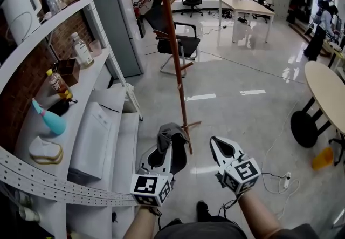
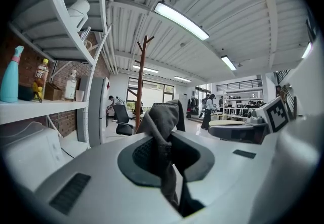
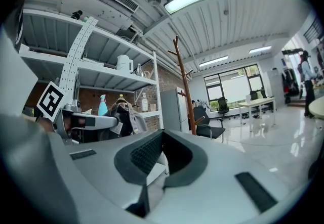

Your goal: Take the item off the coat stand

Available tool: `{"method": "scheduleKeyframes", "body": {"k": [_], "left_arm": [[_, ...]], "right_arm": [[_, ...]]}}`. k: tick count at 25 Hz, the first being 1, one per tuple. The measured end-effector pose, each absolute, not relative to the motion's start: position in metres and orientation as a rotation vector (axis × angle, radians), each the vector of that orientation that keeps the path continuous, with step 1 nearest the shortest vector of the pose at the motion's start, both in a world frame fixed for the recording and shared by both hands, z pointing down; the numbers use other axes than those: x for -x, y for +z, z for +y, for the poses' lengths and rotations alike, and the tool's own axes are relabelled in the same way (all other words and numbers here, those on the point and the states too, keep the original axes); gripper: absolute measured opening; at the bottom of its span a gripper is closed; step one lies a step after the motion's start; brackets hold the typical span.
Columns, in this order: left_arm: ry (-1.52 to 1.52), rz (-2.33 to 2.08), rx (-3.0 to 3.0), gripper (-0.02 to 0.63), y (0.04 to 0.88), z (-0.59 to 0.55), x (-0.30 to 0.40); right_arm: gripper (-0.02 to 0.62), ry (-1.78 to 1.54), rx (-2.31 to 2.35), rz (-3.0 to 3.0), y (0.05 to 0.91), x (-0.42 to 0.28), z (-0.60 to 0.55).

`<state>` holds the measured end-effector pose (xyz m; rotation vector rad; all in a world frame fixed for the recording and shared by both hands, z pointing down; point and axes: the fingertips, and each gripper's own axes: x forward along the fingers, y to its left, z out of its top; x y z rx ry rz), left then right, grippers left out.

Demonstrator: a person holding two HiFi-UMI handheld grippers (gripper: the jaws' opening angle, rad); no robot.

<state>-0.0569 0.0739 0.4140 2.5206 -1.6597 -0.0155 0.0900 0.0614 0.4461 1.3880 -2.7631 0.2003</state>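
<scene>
Office floor by the coat stand (image 1: pixel 173 43) foot: left gripper (image 1: pixel 163 152) clamps the grey cloth (image 1: pixel 171 133), apparently already off the stand, right gripper (image 1: pixel 220 149) closed and empty; next, carry cloth clear.

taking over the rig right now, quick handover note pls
Left gripper: shut on the grey cloth item, which bunches up out of its jaws.
Right gripper: shut, nothing in it, held beside the left.
Coat stand: upright just ahead, beside the shelving; the pegs in view are bare.
Done: the item is off the stand.
Left: probably only finding a place to set the item down.
</scene>
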Motion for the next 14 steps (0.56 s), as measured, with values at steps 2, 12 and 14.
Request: {"method": "scheduleKeyframes", "body": {"k": [2,12,14], "left_arm": [[-0.022,-1.662,-2.523,0.041,0.413,0.075,0.06],[-0.03,-1.66,-2.529,0.041,0.409,0.079,0.066],[-0.031,-1.662,-2.527,0.041,0.409,0.081,0.067]], "right_arm": [[0.005,0.187,-1.39,-2.763,0.443,-0.086,0.063],[0.005,0.143,-1.379,-2.753,0.435,-0.076,0.066],[0.005,0.139,-1.371,-2.757,0.434,-0.073,0.068]]}}
